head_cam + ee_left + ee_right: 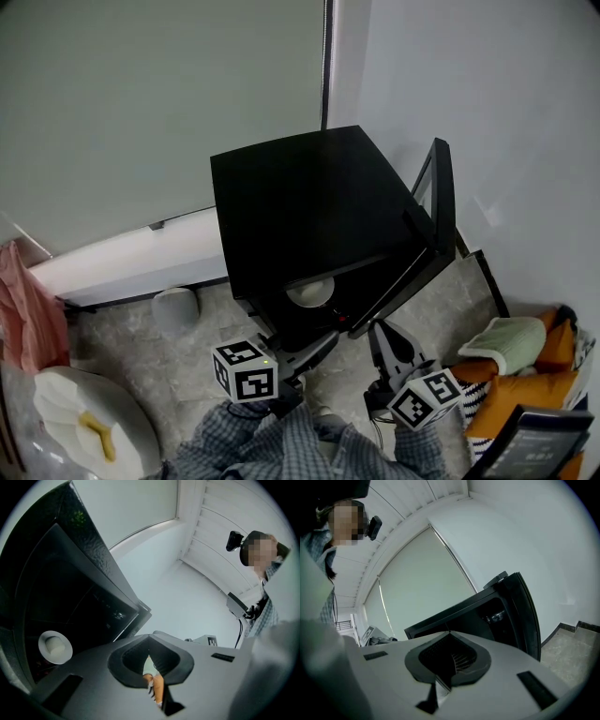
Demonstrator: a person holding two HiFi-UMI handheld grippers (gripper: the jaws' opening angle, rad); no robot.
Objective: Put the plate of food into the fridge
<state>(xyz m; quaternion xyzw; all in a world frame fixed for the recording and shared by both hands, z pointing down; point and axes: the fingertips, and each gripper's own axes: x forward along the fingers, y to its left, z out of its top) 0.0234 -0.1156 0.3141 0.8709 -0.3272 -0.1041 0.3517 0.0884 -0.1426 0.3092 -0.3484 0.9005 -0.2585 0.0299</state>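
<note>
The plate [309, 292] already sits inside the open fridge [300, 197], low down near the front, with one pale round lump of food [56, 644] on it. It looks like glazed ware, so probably stiff, smooth and breakable, and not heavy. If it needs shifting, the rim nearest the opening is the place to pinch. It should be kept level, since the food lies loose and may roll.

The door [433, 225] stands wide open. It looks rigid and hinged, so a push on its free edge should swing it.

The left tool [149, 636] is clenched with nothing in it, and so is the right tool [450, 632]. Both are just outside the fridge mouth.

Count: one plate, one piece of food, one fridge, one door, two tools
</note>
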